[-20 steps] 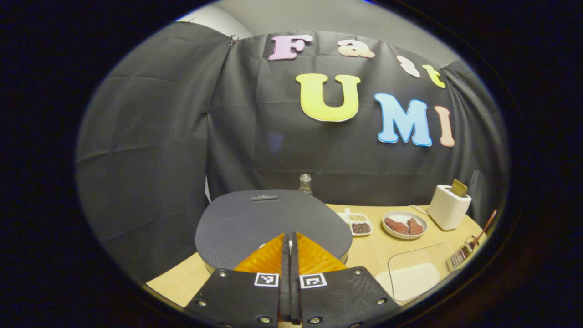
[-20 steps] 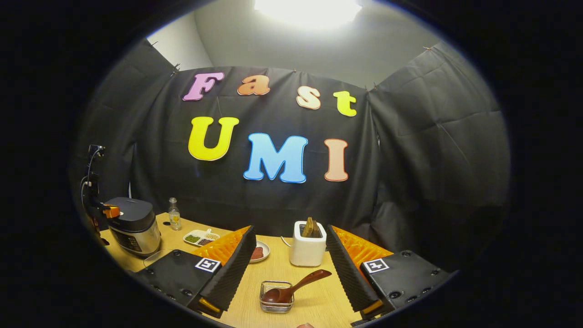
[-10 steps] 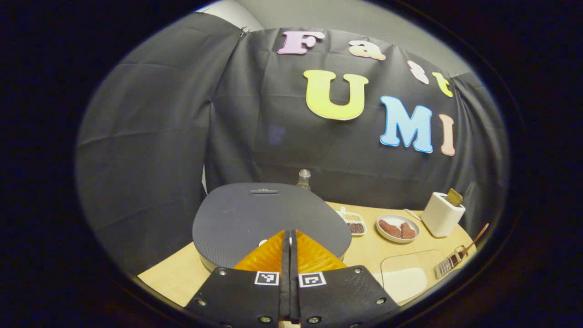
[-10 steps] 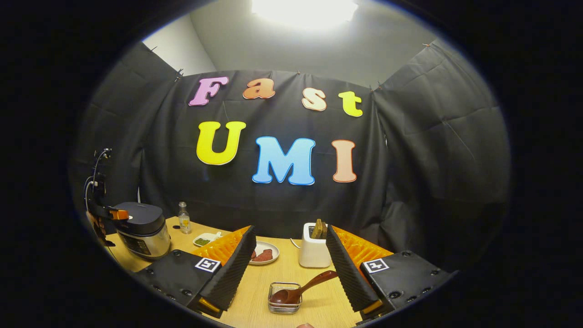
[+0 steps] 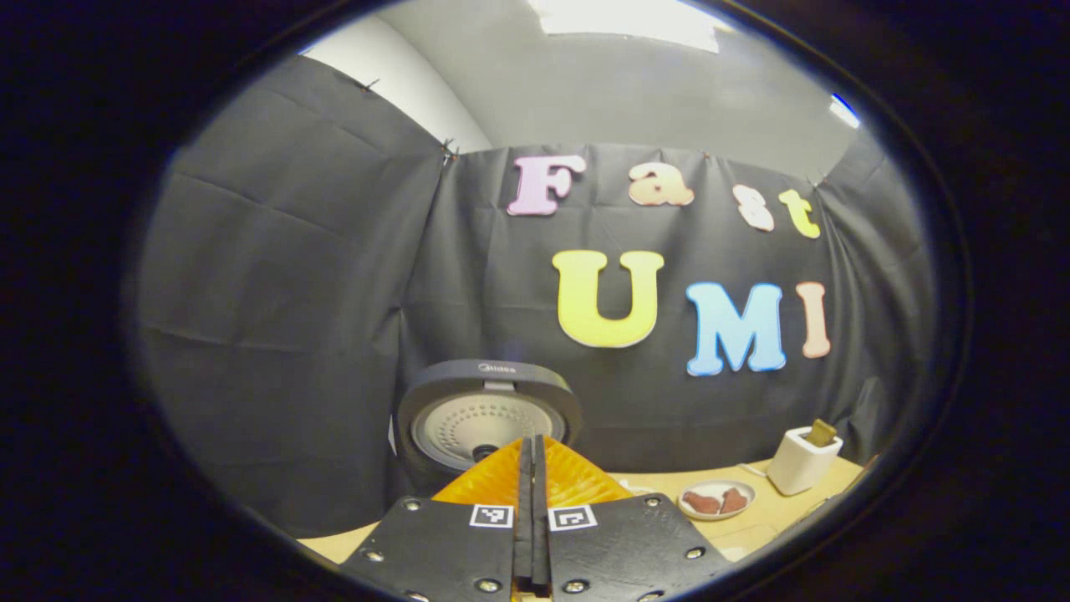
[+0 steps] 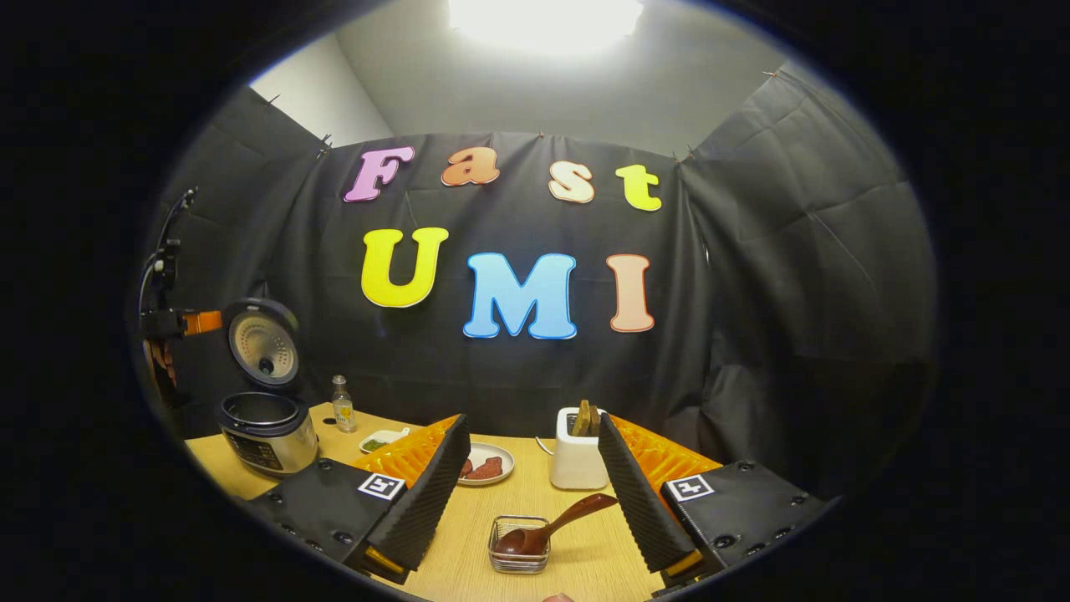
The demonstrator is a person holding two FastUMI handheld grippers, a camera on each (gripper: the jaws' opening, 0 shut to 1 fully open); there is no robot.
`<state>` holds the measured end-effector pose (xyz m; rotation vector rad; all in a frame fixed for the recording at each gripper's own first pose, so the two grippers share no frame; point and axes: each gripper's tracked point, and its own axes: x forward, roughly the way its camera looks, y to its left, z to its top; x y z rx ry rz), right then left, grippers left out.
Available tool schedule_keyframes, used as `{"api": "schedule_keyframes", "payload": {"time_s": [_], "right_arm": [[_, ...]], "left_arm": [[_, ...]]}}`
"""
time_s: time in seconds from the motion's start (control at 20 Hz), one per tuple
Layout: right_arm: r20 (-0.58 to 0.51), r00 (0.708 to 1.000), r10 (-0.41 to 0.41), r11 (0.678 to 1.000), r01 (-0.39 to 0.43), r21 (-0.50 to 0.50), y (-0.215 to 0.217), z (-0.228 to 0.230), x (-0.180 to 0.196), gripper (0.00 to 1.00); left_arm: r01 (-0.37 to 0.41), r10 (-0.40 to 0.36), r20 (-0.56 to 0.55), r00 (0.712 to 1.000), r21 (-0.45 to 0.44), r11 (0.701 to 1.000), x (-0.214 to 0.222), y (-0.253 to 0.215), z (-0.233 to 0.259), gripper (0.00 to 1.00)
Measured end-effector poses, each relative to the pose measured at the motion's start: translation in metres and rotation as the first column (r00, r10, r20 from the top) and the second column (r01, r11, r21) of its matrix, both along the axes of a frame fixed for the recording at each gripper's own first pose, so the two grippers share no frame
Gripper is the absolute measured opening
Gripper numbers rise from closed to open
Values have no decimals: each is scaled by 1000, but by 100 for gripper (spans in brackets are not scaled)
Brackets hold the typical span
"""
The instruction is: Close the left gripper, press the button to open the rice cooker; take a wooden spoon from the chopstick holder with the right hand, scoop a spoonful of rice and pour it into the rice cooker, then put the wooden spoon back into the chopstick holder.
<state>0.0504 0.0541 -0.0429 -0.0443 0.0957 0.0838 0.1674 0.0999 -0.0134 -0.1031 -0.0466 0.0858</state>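
Wooden spoon (image 6: 547, 524) handle slanting up-right from chopstick holder (image 6: 518, 545), right jaws released, left clenched.

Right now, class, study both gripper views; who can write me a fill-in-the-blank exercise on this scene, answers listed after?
1. The rice cooker lid stands ____.
2. The wooden spoon rests in the wire ____ holder.
3. The right claw has its fingers ____.
4. The left claw has its fingers ____.

Missing words: open; chopstick; open; shut.
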Motion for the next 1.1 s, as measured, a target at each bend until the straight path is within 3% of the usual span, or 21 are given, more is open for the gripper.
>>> {"api": "schedule_keyframes", "payload": {"time_s": [0.1, 0.25, 0.6, 0.7, 0.75, 1.0, 1.05, 1.1], "right_arm": [[-22, 1000, -1, 1000, 1, 6, -6, -9, 4, 97], [-67, 998, -13, 999, 16, 31, -16, -27, 12, 98], [-205, 977, -58, 989, 84, 119, -44, -79, 35, 97], [-245, 967, -71, 984, 108, 144, -50, -95, 41, 92], [-266, 961, -73, 979, 120, 163, -52, -102, 43, 97], [-402, 914, -47, 958, 155, 241, -47, -147, 50, 98], [-422, 906, -40, 952, 164, 260, -46, -154, 51, 93], [-443, 896, -33, 946, 172, 276, -43, -162, 52, 98]], "left_arm": [[41, -41, 25, 999, -5, 999, -13, -14, 17, 0], [33, -33, 50, 998, 7, 999, -42, -15, 30, 83], [-11, 9, 25, 1000, 95, 995, -97, -13, 31, 84], [-18, 18, 8, 1000, 103, 994, -113, -11, 28, 84], [-26, 25, 5, 1000, 111, 993, -119, -11, 27, 84], [-51, 51, 3, 999, 154, 987, -146, -5, 34, 84], [-55, 56, 3, 998, 155, 986, -150, -3, 34, 84], [-60, 60, 1, 998, 153, 986, -154, -1, 35, 84]]}}
